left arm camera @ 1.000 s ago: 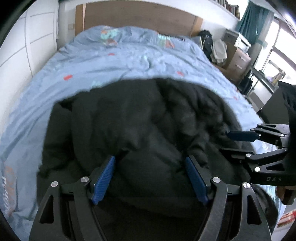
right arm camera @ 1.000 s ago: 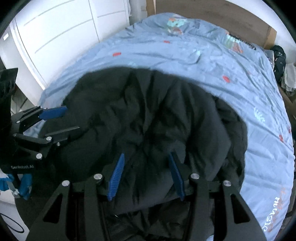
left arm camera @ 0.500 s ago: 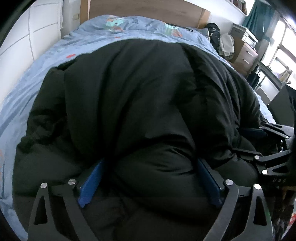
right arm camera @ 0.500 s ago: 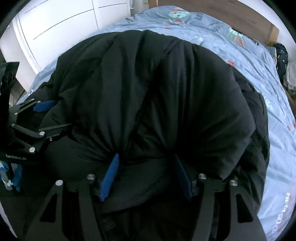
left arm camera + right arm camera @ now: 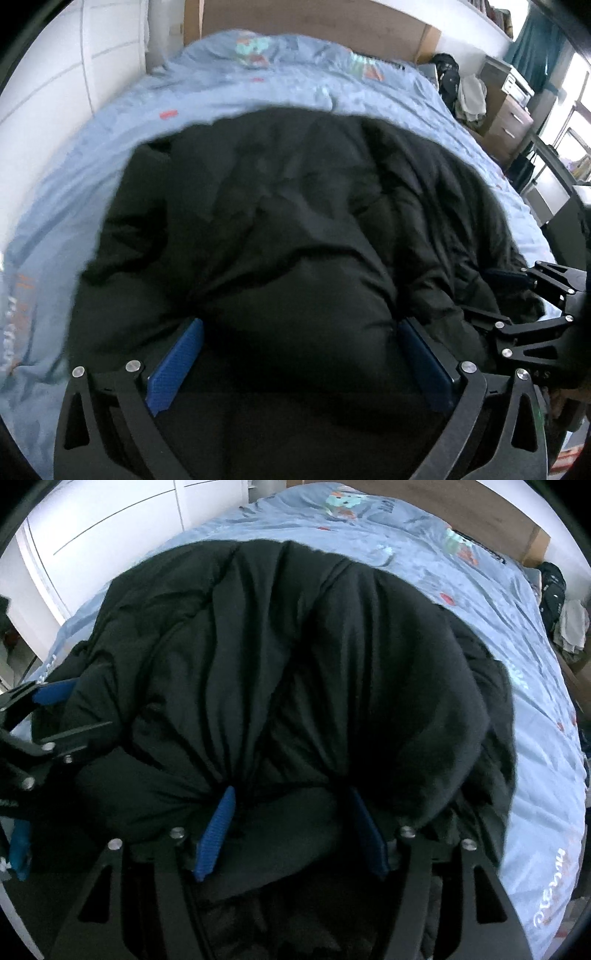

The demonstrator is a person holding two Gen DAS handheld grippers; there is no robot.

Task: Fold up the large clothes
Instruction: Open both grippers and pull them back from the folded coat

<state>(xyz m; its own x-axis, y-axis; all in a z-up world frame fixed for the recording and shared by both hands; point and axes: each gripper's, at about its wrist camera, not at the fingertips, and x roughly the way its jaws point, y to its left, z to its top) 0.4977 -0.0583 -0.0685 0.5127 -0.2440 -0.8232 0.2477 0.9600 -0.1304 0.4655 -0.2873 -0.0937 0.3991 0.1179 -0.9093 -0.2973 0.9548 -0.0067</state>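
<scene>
Across the blue bedspread point(image 5: 258, 85) in the left wrist view lies a black padded jacket point(image 5: 295, 229), bunched into a broad mound whose long axis runs from the camera toward the wooden headboard point(image 5: 314, 22); which end is collar or hem cannot be told. The left tongs point(image 5: 299, 365) stand wide and are opening, a thick fold of the jacket bulging between the blue pads point(image 5: 173, 365); whether they press on it cannot be told. The right tongs point(image 5: 495, 295) reach in from the right edge, at the jacket's side.

From the right wrist view, the jacket point(image 5: 295, 672) fills the middle of the bedspread point(image 5: 517, 664), stretching away toward the headboard. The right tongs point(image 5: 291, 834) are half-spread and opening, a gathered fold between their pads point(image 5: 216, 834). The left tongs point(image 5: 55, 709) show at the left edge, touching the jacket's side.
</scene>
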